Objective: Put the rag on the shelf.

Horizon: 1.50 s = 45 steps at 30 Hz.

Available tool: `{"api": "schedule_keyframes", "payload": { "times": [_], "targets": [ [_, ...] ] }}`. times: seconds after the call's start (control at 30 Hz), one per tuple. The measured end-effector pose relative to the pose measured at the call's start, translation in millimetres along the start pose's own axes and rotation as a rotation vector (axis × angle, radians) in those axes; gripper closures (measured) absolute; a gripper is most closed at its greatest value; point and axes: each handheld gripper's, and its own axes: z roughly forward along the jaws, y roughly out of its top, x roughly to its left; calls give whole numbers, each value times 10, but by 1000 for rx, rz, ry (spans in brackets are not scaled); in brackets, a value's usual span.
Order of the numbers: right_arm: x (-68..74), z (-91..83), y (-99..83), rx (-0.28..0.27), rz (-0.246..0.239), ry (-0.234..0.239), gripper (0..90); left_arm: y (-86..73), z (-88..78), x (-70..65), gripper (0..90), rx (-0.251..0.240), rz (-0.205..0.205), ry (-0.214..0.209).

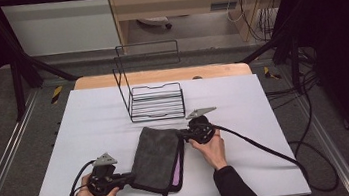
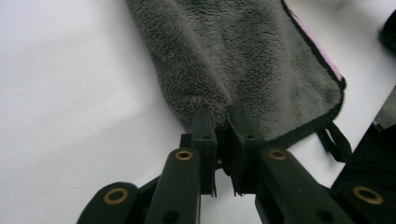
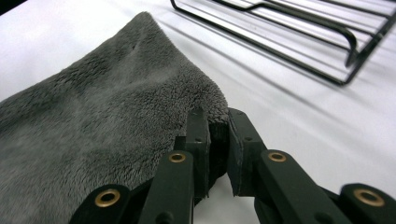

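White table (image 1: pixel 92 138) under us, black frame around, wooden edge at far side; wire rack (image 1: pixel 155 103) stands toward back; grey towel (image 1: pixel 157 158), folded with pink strip along one edge, lies near front between our hands; left claw (image 1: pixel 131 178) pinches near-left corner of towel, jaws clamped tight on pile; right claw (image 1: pixel 181 134) grips far-right corner, jaws likewise pressed onto cloth; loop tag hangs at towel's near edge.
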Motion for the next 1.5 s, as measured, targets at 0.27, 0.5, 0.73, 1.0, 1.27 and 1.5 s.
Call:
{"api": "schedule_keyframes", "payload": {
  "times": [0.27,0.5,0.73,1.0,1.27,1.5],
  "targets": [
    [-42,160,44,15,-25,-19,692,49,-47,48,602,-29,39,46],
    [39,103,13,-51,41,-45,477,224,34,189,509,-24,69,100],
    [31,193,-117,19,92,-95,495,104,119,269,588,66,44,28],
    [4,236,-93,12,124,-16,777,16,127,182,780,78,4,0],
    [-40,327,-36,-21,86,24,796,-19,119,41,833,69,15,-31],
    [97,105,-63,-50,10,-27,458,-8,54,77,692,19,61,15]
  ]
}}
